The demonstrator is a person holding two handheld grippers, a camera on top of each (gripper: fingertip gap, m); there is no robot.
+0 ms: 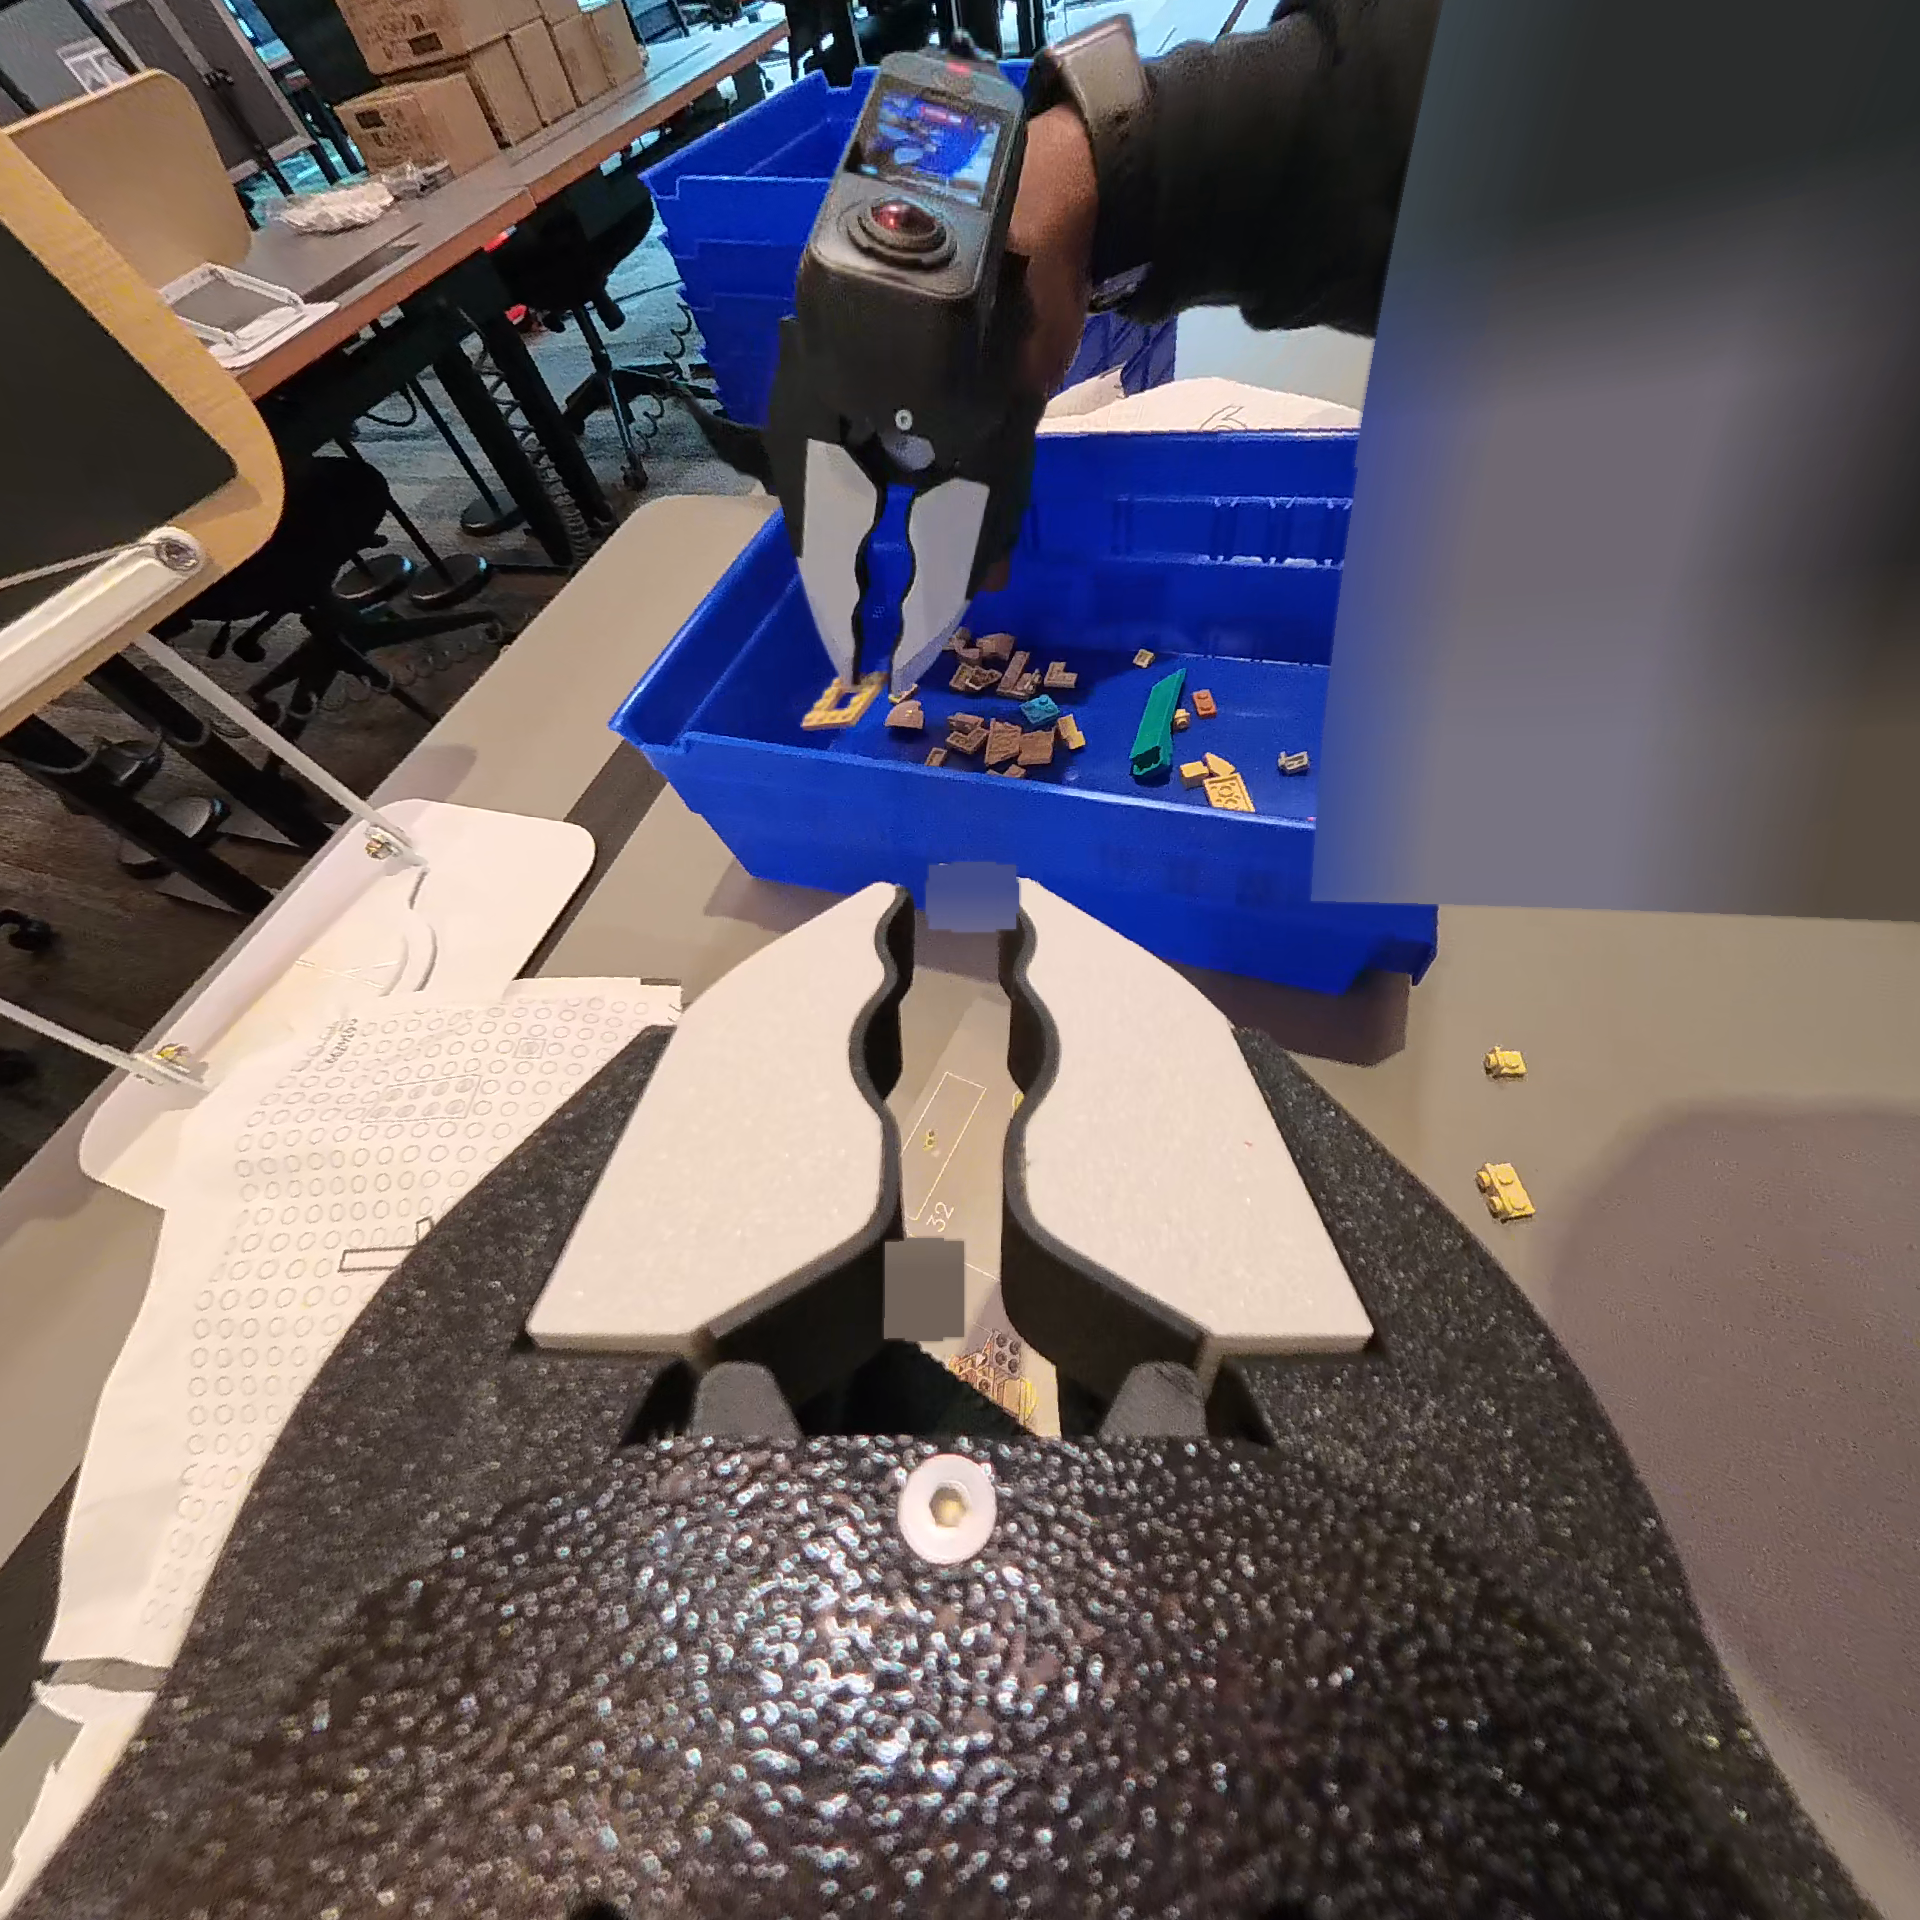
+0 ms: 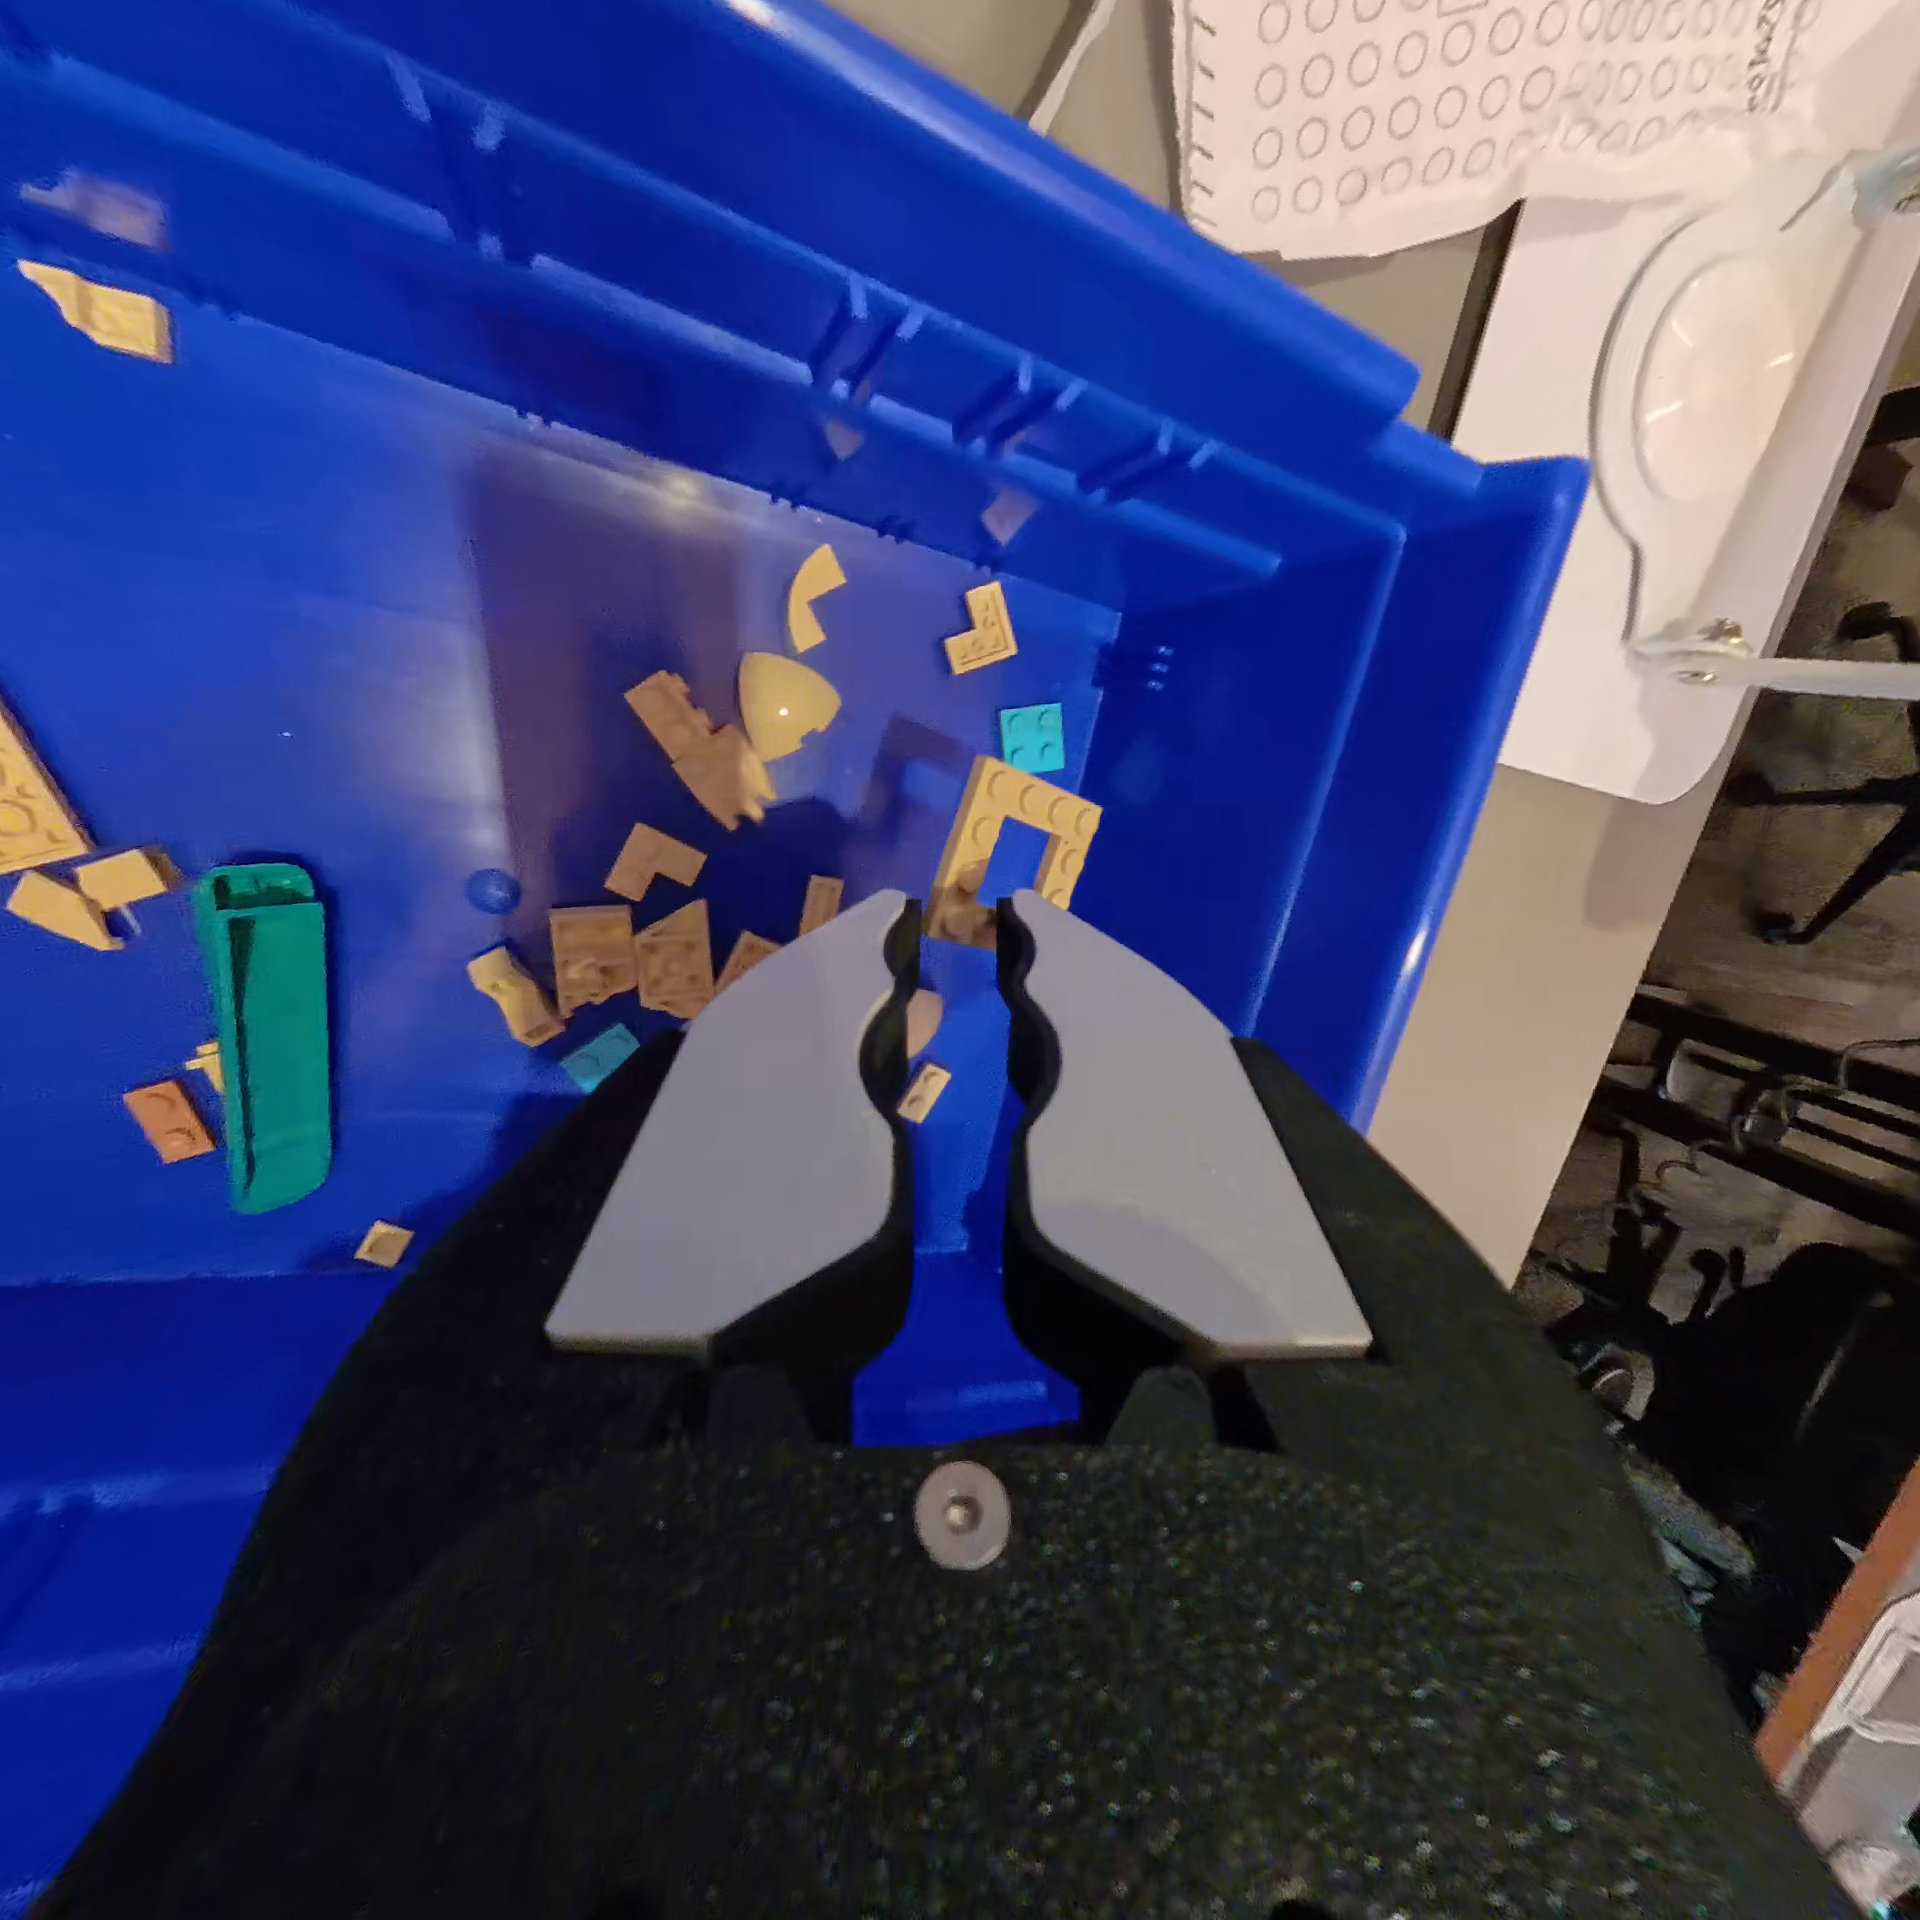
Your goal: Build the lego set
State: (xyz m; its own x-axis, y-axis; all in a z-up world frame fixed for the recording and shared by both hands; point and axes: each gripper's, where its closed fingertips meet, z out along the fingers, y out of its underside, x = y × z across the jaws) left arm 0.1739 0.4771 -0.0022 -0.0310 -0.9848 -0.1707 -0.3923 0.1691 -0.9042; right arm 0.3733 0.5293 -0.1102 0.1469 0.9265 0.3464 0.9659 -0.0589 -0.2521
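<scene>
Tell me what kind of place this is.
Probably an office or lab workroom: desks with swivel chairs behind, stacked cardboard boxes, and a work table carrying a blue bin of bricks.

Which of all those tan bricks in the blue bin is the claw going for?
The tan frame plate with the open rectangular middle: the right claw has its tips at that plate's edge, apart from the scattered solid pieces.

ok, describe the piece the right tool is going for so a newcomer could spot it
Look in the blue bin, at the corner nearest the paper sheets. Right at the tips of the right tool lies a tan frame plate. It is the only piece there with a rectangular hole through its middle.
</scene>
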